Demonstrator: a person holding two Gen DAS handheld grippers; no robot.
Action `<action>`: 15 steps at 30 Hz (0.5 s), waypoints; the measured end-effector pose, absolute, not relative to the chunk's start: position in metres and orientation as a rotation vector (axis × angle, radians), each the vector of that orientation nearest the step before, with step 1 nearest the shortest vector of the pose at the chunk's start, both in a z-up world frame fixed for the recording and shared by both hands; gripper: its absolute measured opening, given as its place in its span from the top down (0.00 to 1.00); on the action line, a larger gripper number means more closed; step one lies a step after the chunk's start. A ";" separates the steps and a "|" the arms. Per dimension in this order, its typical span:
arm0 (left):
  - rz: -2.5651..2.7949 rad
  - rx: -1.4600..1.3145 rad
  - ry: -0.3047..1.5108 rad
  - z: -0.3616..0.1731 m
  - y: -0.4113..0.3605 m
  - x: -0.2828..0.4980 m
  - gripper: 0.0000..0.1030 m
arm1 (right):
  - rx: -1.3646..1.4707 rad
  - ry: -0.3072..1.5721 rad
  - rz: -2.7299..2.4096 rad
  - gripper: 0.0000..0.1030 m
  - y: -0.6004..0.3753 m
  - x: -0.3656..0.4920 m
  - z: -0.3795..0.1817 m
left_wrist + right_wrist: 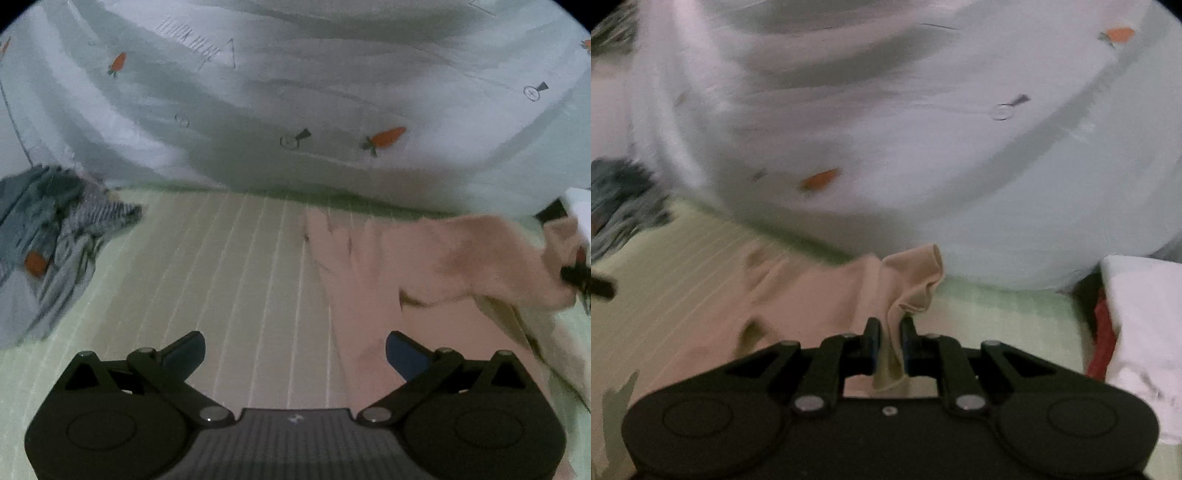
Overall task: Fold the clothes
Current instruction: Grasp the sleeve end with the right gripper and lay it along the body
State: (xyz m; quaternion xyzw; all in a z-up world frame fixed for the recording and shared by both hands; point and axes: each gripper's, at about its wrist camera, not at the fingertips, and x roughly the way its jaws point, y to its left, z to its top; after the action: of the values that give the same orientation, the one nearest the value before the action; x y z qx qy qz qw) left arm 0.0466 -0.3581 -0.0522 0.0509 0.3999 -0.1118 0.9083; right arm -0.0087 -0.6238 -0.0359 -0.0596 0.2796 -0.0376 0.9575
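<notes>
Left wrist view: no legible writing, only carrot prints on the pale quilt [295, 92]. Left gripper [295, 349] is hovering low over the green striped sheet [221, 258], jaws spread wide, gripping nothing. Peach garment [424, 266] is lying just right of it.

Right wrist view: blurred, no text readable. Right gripper [888, 326] is clamping a bunched fold of the peach garment [812, 295], cloth sticking up between the fingers [871, 332]. White folded cloth [1145, 325] is sitting at the right.

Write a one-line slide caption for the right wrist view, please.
Right gripper shut on a bunched edge of the beige garment on the green striped sheet.
</notes>
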 end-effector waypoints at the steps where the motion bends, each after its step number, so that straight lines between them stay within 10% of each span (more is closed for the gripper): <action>1: -0.229 0.106 0.831 -0.054 -0.356 0.040 0.00 | -0.123 0.582 -0.067 0.87 -0.615 -0.019 -0.042; 9: -0.215 0.113 0.873 -0.068 -0.335 -0.010 0.00 | -0.058 0.744 -0.044 0.81 -0.579 -0.075 -0.091; 15: -0.189 0.141 0.880 -0.071 -0.329 -0.025 0.00 | 0.036 0.704 -0.134 0.43 -0.573 -0.090 -0.092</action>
State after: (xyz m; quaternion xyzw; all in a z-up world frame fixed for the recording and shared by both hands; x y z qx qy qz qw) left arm -0.0252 -0.3286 -0.0712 0.0681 0.4251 -0.0912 0.8980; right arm -0.0896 -0.5728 -0.0918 0.0177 0.3445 -0.0656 0.9363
